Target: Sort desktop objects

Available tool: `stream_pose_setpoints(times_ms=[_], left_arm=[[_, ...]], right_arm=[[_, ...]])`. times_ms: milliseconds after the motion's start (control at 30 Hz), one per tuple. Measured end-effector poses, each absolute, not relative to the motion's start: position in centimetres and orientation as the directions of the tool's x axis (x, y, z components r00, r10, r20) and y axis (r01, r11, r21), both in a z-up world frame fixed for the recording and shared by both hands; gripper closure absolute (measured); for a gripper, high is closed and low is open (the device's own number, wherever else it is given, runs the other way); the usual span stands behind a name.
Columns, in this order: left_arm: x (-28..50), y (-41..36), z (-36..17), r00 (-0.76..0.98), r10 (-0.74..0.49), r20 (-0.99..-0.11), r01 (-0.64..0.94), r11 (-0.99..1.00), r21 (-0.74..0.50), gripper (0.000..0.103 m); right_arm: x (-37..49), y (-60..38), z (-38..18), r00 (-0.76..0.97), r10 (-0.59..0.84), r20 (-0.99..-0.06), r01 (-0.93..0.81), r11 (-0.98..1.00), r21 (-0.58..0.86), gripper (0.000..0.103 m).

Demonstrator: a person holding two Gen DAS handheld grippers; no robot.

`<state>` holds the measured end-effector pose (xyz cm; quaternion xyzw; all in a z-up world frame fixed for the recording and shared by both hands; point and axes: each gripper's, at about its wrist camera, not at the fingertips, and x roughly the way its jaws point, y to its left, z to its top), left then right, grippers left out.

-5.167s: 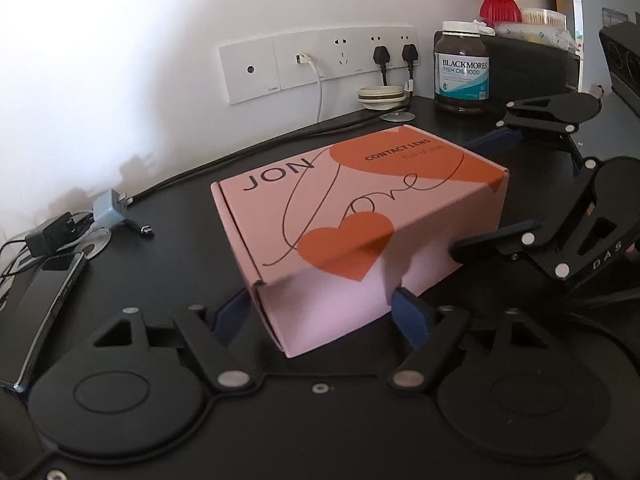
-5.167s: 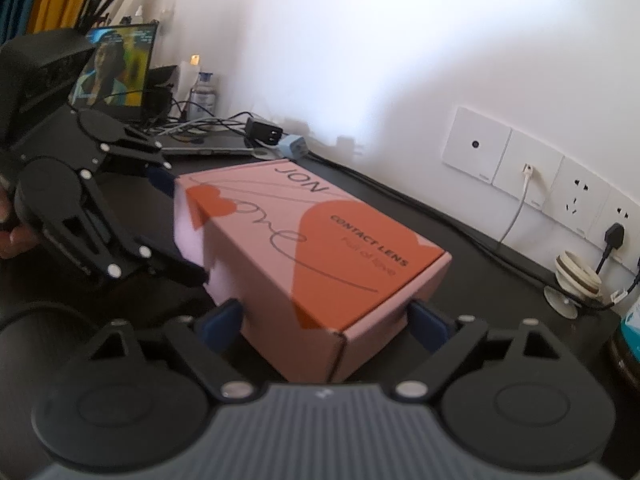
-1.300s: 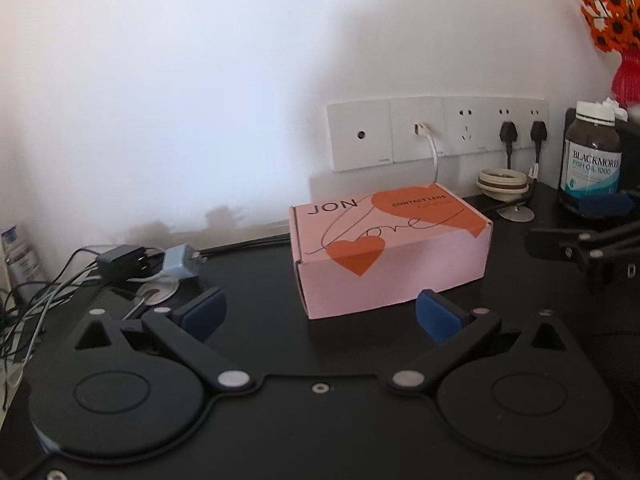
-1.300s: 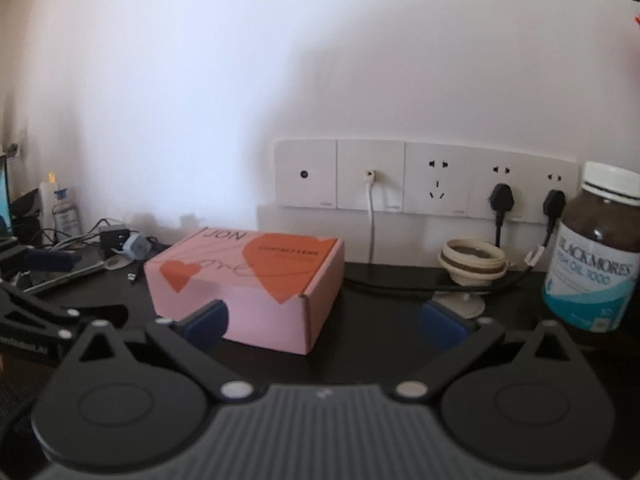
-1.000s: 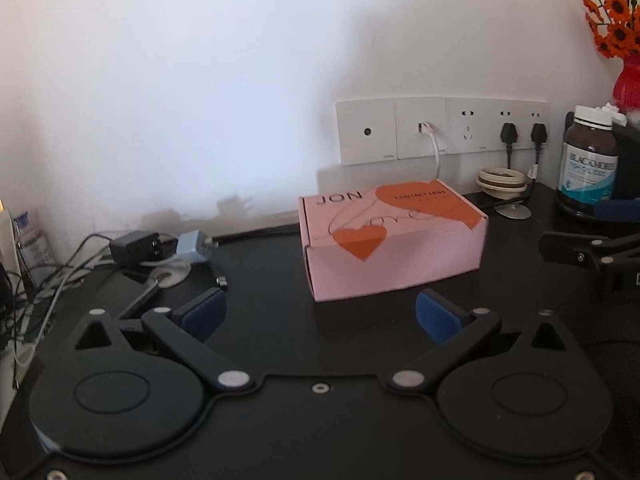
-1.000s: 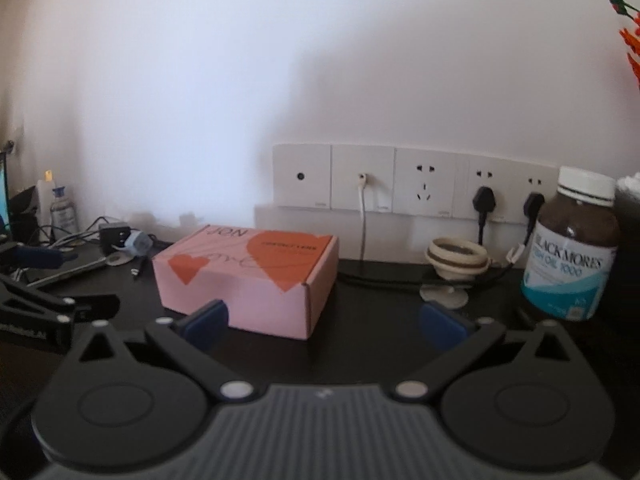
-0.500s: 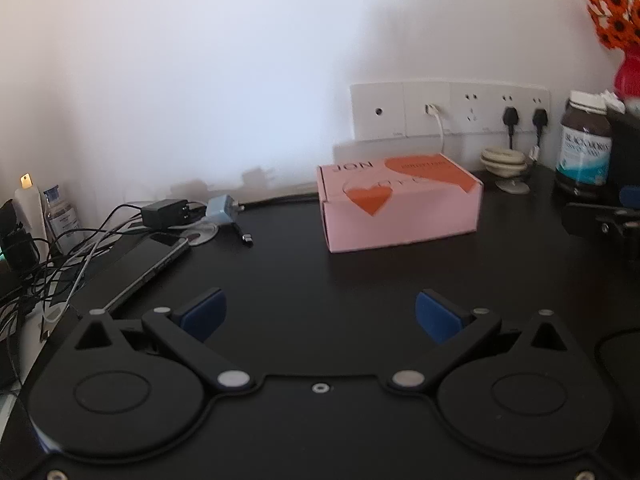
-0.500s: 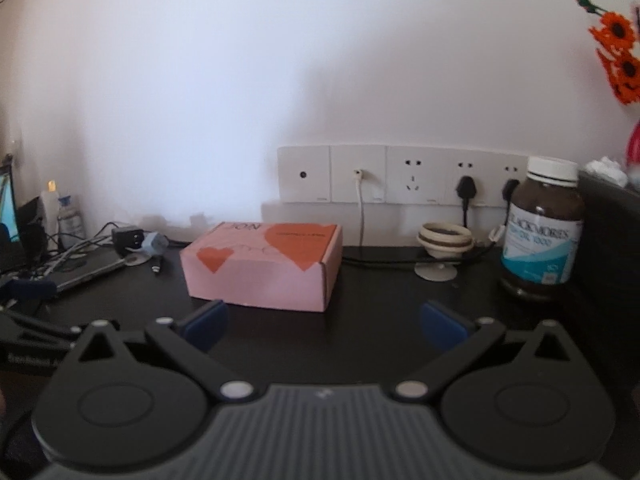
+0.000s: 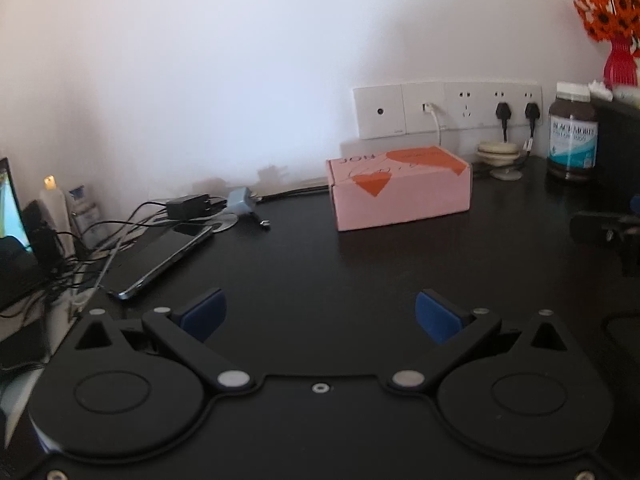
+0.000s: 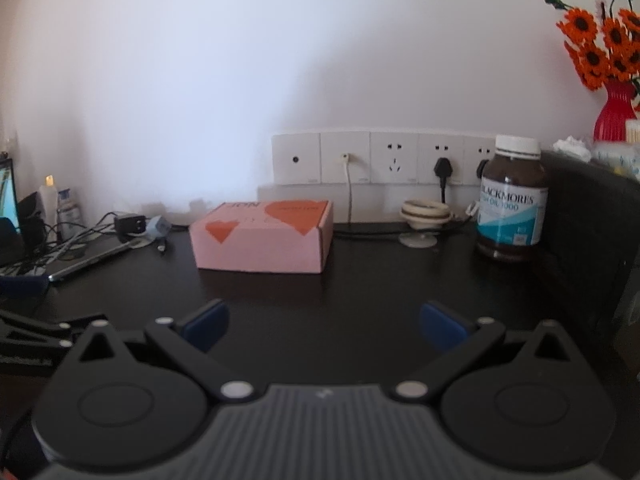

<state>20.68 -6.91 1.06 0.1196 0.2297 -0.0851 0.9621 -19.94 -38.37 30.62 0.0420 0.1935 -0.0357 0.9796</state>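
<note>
A pink box with orange hearts (image 9: 400,192) stands on the black desk (image 9: 320,264) near the wall sockets; it also shows in the right wrist view (image 10: 262,236). My left gripper (image 9: 320,316) is open and empty, well back from the box. My right gripper (image 10: 324,326) is open and empty, also back from it. A brown Blackmores bottle (image 10: 512,204) stands upright to the right of the box, and shows in the left wrist view (image 9: 572,136). A phone (image 9: 168,260) lies at the left among cables.
Chargers and tangled cables (image 9: 200,208) lie at the back left beside small bottles (image 9: 84,212). A round cream holder (image 10: 424,216) sits under the sockets (image 10: 392,160). A black unit (image 10: 588,232) bearing a red vase of orange flowers (image 10: 612,116) stands at the right.
Both grippers have pulled back from the pink box, which stays by the wall. More of the desk, the phone and the cables have come into view.
</note>
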Motion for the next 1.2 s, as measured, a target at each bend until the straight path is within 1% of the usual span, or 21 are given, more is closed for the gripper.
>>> stream_pose_setpoints(times_ms=[267,467,567,733,800,1100,1200], left_arm=[[19.6,-6.4,0.3,0.854,-0.121,-0.505,0.251,0.948,0.196,0.0],[18.1,-5.4,0.1,0.868,-0.089,-0.488,0.219,0.951,0.216,0.0],[17.8,-4.9,0.0,0.858,-0.092,-0.505,0.22,0.955,0.2,0.0],[17.3,-4.0,-0.6,0.834,-0.129,-0.537,0.232,0.964,0.129,0.0],[17.2,-3.9,-0.9,0.825,-0.132,-0.549,0.234,0.965,0.12,0.0],[15.1,-3.6,-0.8,0.837,-0.117,-0.534,0.212,0.97,0.121,0.0],[14.5,-3.4,-0.9,0.833,-0.114,-0.541,0.204,0.973,0.109,0.0]], right_arm=[[-21.8,-37.7,29.6,0.915,-0.068,-0.397,0.108,0.991,0.08,0.001],[-23.0,-37.4,29.0,0.91,-0.077,-0.408,0.124,0.988,0.088,0.001],[-23.5,-37.3,28.8,0.907,-0.081,-0.413,0.13,0.987,0.092,0.001],[-24.2,-37.0,28.6,0.906,-0.086,-0.415,0.136,0.986,0.093,0.001],[-24.5,-36.8,28.6,0.907,-0.09,-0.412,0.136,0.987,0.085,0.001],[-26.7,-35.5,28.2,0.91,-0.097,-0.403,0.128,0.99,0.051,0.001],[-27.4,-35.3,28.2,0.912,-0.093,-0.4,0.123,0.991,0.049,0.001]])
